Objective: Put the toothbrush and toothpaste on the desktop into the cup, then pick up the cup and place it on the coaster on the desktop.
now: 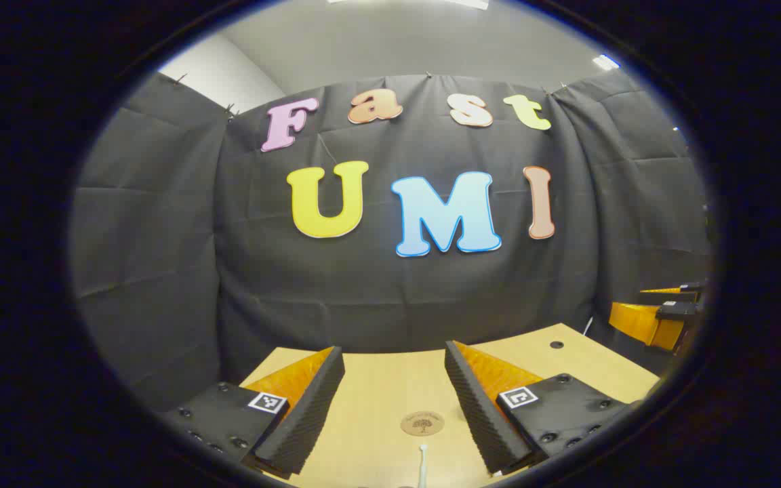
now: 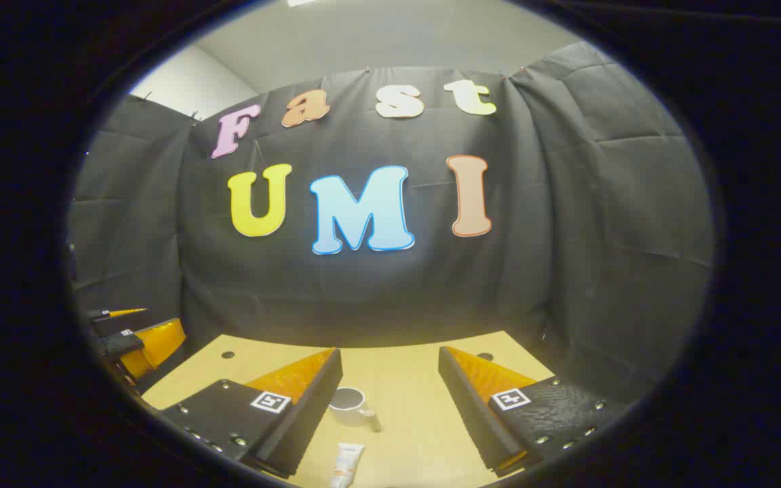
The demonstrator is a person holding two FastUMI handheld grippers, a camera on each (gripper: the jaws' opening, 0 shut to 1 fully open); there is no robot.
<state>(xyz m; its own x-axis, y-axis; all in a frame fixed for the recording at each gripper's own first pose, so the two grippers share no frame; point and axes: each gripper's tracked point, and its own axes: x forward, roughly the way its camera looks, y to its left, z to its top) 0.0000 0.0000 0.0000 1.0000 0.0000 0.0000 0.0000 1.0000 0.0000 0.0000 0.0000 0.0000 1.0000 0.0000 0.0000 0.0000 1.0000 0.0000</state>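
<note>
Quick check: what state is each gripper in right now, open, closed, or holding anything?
Left gripper: jaws open, holding nothing, above the coaster.
Right gripper: jaws open, holding nothing, above the cup.

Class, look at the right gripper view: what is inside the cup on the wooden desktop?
The grey handled cup shows only a dark interior; nothing sticks out above its rim. Its bottom is hidden by the near wall. The white toothpaste tube lies on the desktop, outside it.

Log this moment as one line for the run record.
stage: start, nothing grasped | left gripper: open, above coaster and toothbrush | right gripper: open, above cup and toothpaste
</note>
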